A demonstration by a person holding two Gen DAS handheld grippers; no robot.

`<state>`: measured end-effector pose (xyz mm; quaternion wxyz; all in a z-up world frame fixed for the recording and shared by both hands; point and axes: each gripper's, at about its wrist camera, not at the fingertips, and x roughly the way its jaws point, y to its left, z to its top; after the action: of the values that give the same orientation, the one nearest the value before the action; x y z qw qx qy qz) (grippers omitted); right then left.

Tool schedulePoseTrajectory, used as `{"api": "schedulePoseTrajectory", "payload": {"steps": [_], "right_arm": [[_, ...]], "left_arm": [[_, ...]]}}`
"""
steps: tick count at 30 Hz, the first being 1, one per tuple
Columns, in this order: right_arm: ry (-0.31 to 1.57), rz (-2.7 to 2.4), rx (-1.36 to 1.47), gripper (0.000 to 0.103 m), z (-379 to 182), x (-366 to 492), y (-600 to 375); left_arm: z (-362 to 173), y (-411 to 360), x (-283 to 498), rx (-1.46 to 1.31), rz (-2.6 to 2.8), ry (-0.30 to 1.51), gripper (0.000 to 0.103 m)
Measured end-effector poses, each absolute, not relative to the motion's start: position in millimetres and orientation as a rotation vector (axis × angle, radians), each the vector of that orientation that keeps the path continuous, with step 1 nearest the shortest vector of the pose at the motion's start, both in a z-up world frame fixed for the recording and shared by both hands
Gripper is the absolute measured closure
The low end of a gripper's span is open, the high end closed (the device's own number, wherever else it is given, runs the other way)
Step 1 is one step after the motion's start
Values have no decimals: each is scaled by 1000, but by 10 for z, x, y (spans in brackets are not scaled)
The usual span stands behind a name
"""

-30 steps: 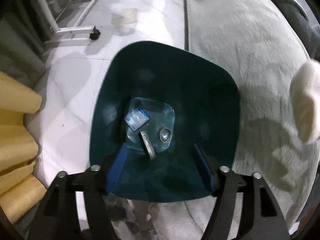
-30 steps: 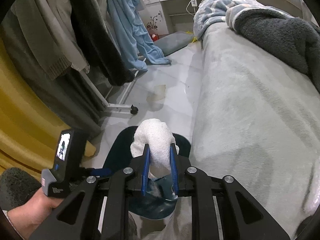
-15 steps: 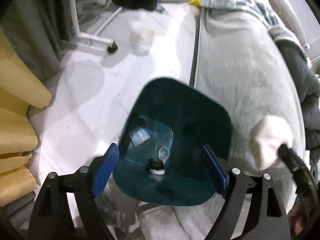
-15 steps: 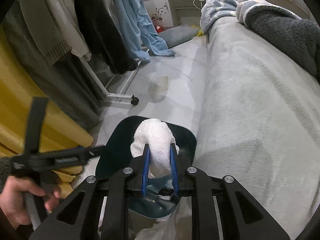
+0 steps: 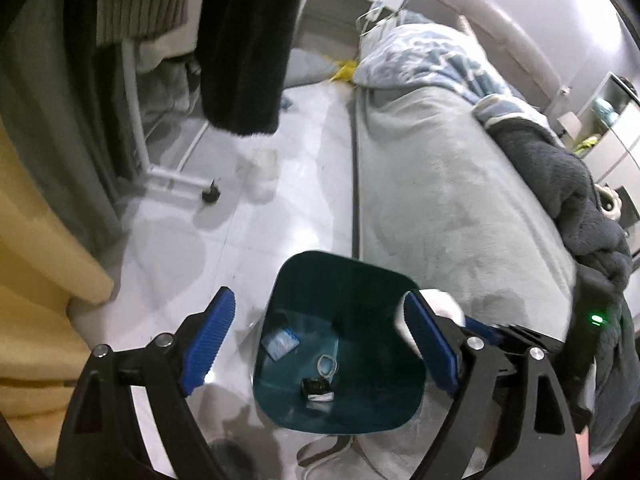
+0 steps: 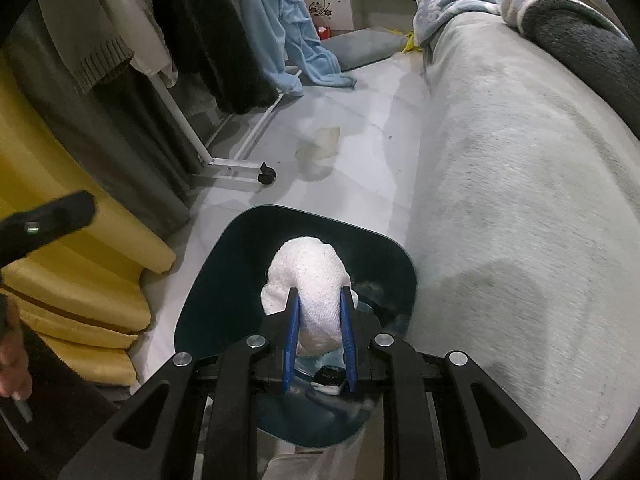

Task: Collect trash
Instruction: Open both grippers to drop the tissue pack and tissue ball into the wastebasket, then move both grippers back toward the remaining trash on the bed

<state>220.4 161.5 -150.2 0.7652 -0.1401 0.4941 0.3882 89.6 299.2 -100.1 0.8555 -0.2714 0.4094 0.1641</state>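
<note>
The left gripper (image 5: 316,344), half a second ago straddling the dark teal square plastic bin (image 6: 224,280) with its blue pads on either side, now sits higher and drawn back, its jaws spread wide and holding nothing; the bin stands free on the floor, touching the grey bed's edge. That leaves the mouth clear for the drop. The right gripper (image 6: 318,340) is clamped on one crumpled white paper towel wad (image 6: 310,280), which hangs directly above the bin's opening, much as it did a second ago (only a little lower toward the rim, by my reading). Release looks like the step in hand.

Inside the bin, three pieces lie on the bottom: one small blue-and-white packet (image 5: 280,343), one pale ring (image 5: 327,364) and one black-and-white scrap (image 5: 318,389). One wad remains to join them.
</note>
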Motion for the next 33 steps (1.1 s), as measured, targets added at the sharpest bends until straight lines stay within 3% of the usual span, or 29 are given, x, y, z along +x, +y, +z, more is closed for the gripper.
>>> {"api": "schedulePoseTrajectory", "payload": {"steps": [5,13,22,33], "right_arm": [[1065,861,-336,80,-1531,2124,1763],[1049,863,-343,43,-1570,2080,1818],[1016,817,-235,16,-1307,2243,1564],[829,767,-198,8,-617,2209,1014]], "left_arm": [[-796,2943,873,-575,282,765,13],[-355,2887,721,-539,248,606,10],[45,2723,613,-433,211,530,6],[395,2259,620,-283,151,467,6]]}}
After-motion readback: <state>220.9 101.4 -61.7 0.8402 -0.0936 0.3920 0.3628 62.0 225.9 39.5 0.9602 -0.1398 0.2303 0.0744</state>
